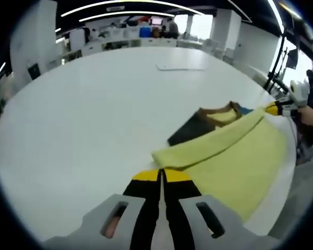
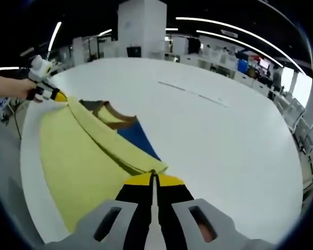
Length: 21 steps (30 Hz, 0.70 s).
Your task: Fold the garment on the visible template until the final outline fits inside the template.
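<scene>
A yellow garment with a brown collar lies on the white table, one side folded over into a long band. It partly covers a dark blue template. My left gripper is shut on one end of the folded band. At the band's other end, my right gripper is pinched on it. In the right gripper view the right gripper is shut on the garment, beside the template. There the left gripper, in a person's hand, grips the far end.
The white table is wide, with a thin flat white strip lying far out on it. The garment lies near the table edge. Beyond it are office desks, pillars and a stand with cables.
</scene>
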Motion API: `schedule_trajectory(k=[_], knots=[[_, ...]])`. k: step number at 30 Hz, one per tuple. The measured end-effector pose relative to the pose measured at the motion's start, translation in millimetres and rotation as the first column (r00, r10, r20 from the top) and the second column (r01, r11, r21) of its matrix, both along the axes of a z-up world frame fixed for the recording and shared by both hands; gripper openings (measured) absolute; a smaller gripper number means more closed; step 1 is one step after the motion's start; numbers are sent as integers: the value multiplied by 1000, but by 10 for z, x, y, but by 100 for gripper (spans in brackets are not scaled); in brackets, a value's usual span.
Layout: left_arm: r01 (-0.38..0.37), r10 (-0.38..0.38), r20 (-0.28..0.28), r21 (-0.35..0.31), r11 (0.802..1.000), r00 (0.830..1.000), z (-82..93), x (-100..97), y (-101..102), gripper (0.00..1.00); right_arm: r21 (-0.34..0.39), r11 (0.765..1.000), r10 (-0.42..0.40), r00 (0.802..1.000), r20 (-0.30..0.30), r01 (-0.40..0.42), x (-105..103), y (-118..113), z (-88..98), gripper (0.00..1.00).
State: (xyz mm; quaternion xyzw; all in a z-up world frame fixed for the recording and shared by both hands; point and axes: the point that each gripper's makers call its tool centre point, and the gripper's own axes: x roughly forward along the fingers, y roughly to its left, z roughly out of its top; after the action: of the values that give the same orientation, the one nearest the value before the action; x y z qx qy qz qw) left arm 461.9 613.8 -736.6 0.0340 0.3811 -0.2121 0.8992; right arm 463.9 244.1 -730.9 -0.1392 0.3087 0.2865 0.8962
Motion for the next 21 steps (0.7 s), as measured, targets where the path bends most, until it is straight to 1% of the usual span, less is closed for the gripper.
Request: schedule_trajectory(k=[6, 12, 18, 21], knots=[[0, 0, 0, -19, 1000, 1000, 47, 68, 1, 0, -1, 1000, 1, 1000, 18, -1, 77, 9, 62, 3], [8, -8, -5, -29, 1000, 1000, 66, 178, -4, 0, -3, 1000, 4, 1000, 28, -4, 178, -6, 88, 2], [2, -2, -17, -44, 999, 1000, 46, 325, 3, 0, -16, 1000, 12, 999, 38, -12, 370, -19, 93, 2], [-5, 4, -29, -49, 999, 1000, 10, 400, 3, 0, -22, 1000, 11, 999, 38, -11, 455, -16, 75, 2]])
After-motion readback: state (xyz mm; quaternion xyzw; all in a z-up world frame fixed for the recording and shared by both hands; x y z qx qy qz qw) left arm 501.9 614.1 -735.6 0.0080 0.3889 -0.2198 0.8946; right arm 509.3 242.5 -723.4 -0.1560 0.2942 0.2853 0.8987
